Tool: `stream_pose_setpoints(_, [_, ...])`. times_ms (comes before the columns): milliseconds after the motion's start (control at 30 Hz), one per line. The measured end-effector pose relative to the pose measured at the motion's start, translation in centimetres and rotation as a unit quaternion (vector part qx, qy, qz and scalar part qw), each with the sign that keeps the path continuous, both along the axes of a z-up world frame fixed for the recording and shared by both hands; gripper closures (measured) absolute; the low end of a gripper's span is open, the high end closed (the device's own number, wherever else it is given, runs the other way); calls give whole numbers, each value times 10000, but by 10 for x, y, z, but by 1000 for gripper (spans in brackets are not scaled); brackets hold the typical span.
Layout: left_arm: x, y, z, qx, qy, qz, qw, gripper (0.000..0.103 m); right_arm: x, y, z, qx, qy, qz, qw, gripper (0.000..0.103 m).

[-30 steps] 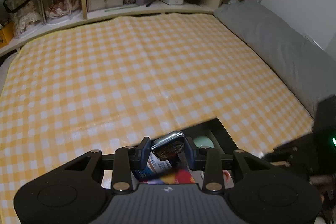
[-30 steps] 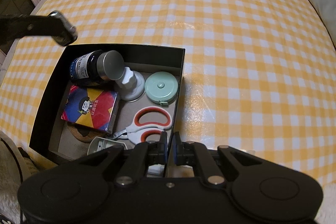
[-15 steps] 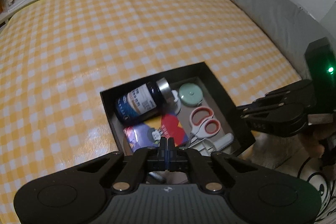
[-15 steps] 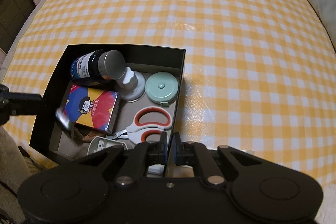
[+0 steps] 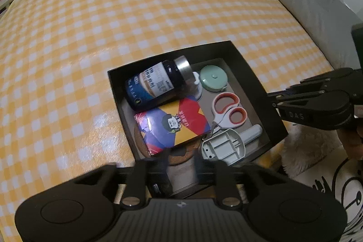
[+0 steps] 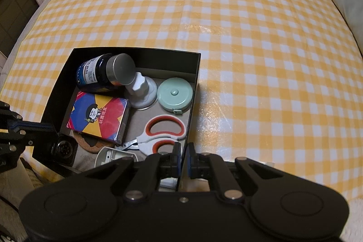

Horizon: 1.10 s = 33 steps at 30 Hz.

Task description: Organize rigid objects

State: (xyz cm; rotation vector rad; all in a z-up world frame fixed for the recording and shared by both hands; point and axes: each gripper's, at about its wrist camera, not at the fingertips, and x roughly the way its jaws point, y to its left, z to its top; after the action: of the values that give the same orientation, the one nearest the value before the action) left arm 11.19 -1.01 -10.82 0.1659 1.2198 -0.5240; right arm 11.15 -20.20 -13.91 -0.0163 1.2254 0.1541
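- While your right tongs [image 6: 185, 151] are pinching the near right wall of the black box [image 6: 136, 50] and steadying it, you are working the left tongs [image 5: 181, 165] at its near left corner.

- Their jaws are opening. You are hovering them over a dark round-faced piece [image 6: 63, 147] lying in that corner; it is too blurred to say whether the pads are touching it.

- You are looking at a box that is already filling up: the bottle [image 6: 95, 74] is lying at the far left, the card pack [image 6: 97, 117] just near of it, the tape measure [image 6: 174, 94] against the right wall, and the scissors [image 6: 163, 135] near of that.

- The checked cloth [image 6: 226, 15] around the box is showing nothing loose, so you are probably nearing the end.

- What seems left is settling that dark piece flat, since the near left corner is getting crowded.
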Motion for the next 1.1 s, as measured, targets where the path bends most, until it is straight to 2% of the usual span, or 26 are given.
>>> stream_pose_setpoints(67, [-1,1,0,80,-62,51,9999,45,0,0,0,1,0,0,10000,97])
stream_pose_setpoints(100, [-1,1,1,123,-91,81,9998,39,0,0,0,0,0,0,10000,97])
stream_pose_setpoints(167, [-2,1,1,164,-107,142,9997,21,0,0,0,-1,-1,2,10000,97])
stream_pose_setpoints(267, [-5,1,1,189,-69,256,9995,12,0,0,0,1,1,-1,10000,97])
stream_pose_setpoints(467, [-11,-2,3,240,-35,439,9987,4,0,0,0,-1,0,-2,10000,97])
stream_pose_setpoints(667, [-22,-5,10,256,-166,485,9984,1,0,1,-1,-6,-3,-2,10000,97])
stream_pose_setpoints(800, [-27,0,20,187,-379,611,9972,0,0,1,-1,-10,-7,-2,10000,97])
stream_pose_setpoints(900, [-29,5,30,55,-486,927,9945,0,-1,1,1,-4,-44,-18,10000,97])
stream_pose_setpoints(1100, [-43,9,50,54,-930,1250,9878,0,-13,-2,28,188,-430,-13,9989,93])
